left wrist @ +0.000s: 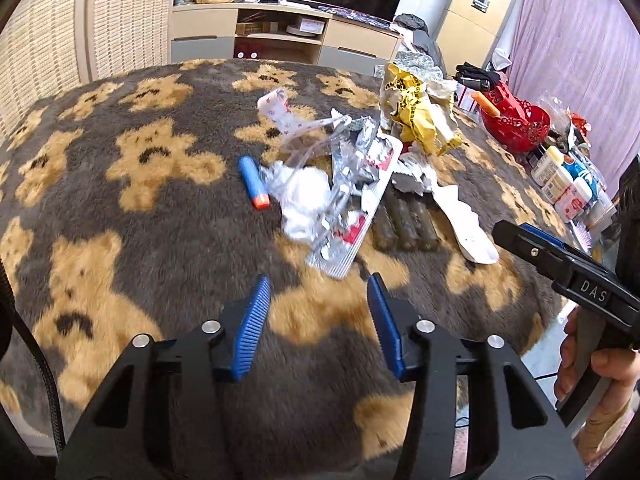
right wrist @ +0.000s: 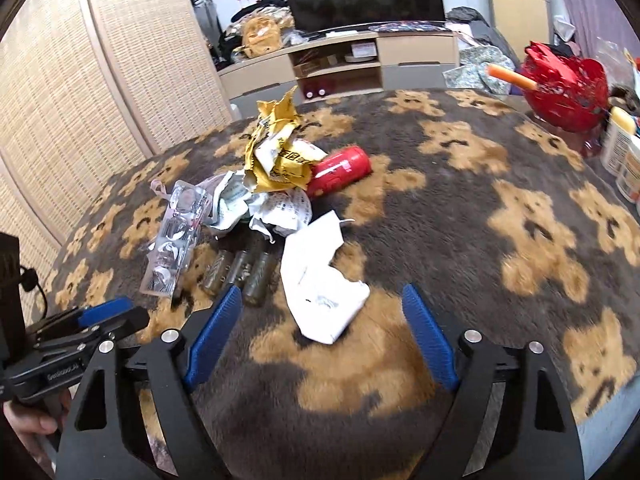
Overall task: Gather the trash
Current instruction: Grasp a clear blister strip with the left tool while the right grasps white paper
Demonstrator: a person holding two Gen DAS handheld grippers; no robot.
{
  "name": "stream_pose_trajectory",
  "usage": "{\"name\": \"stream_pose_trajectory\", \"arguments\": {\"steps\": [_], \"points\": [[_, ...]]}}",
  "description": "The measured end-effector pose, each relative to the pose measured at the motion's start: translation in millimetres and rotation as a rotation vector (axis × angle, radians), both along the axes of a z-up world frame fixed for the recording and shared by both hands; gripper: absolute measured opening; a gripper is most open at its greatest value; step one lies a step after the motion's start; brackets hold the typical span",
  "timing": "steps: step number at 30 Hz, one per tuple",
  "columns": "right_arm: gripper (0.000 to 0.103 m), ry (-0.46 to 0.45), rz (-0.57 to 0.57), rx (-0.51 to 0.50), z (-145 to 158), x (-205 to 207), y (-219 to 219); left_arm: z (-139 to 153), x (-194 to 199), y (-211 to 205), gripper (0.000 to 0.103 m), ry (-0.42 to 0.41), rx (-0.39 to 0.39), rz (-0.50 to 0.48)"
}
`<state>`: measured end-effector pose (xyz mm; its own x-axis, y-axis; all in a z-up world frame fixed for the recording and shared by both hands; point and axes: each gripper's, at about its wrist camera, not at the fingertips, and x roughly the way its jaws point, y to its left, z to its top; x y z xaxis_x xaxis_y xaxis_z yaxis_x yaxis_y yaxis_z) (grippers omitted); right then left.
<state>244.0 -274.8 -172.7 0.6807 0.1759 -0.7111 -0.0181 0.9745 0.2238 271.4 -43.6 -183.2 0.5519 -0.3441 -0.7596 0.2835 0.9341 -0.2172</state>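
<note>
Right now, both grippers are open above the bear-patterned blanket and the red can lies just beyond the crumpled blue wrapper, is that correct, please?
Not quite: the crumpled wrapper is yellow, not blue, as the right wrist view shows. The rest holds: the red can lies just beyond it, and the left gripper and right gripper are both open above the bear-patterned blanket.

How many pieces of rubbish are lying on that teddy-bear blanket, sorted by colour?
Going by what I can make out:
Yellow: 1, the crumpled yellow wrapper
Red: 1, the red drink can
Blue: 1, the blue foam dart with orange tip
White: 1, the torn white paper
Dark olive: 3, the small dark bottles
Silvery: 1, the foil blister sheet
Total: 8
</note>
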Motion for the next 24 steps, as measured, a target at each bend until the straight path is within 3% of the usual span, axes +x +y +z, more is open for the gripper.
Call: {"name": "stream_pose_trajectory", "arguments": {"steps": [9, 12, 13, 16, 24], "points": [[0.072, 0.027, 0.020, -0.011, -15.4, 27.5, 8.6, -4.7, 23.7, -11.0, 0.024, -0.007, 0.012, -0.042], [0.059, 0.047, 0.019, -0.020, -21.5, 33.0, 7.2, -7.0, 27.2, -14.9, 0.011, -0.003, 0.015, -0.054], [0.048, 0.056, 0.018, -0.022, -24.2, 33.7, 6.2, -7.1, 27.7, -15.4, 0.010, -0.003, 0.015, -0.055], [0.034, 0.066, 0.029, -0.032, -28.8, 31.1, 5.2, -6.6, 27.0, -16.9, 0.008, -0.008, 0.020, -0.060], [0.027, 0.053, 0.072, -0.042, -20.3, 3.4, 11.2, -3.2, 5.9, -21.3, 0.007, -0.014, 0.049, -0.071]]}}
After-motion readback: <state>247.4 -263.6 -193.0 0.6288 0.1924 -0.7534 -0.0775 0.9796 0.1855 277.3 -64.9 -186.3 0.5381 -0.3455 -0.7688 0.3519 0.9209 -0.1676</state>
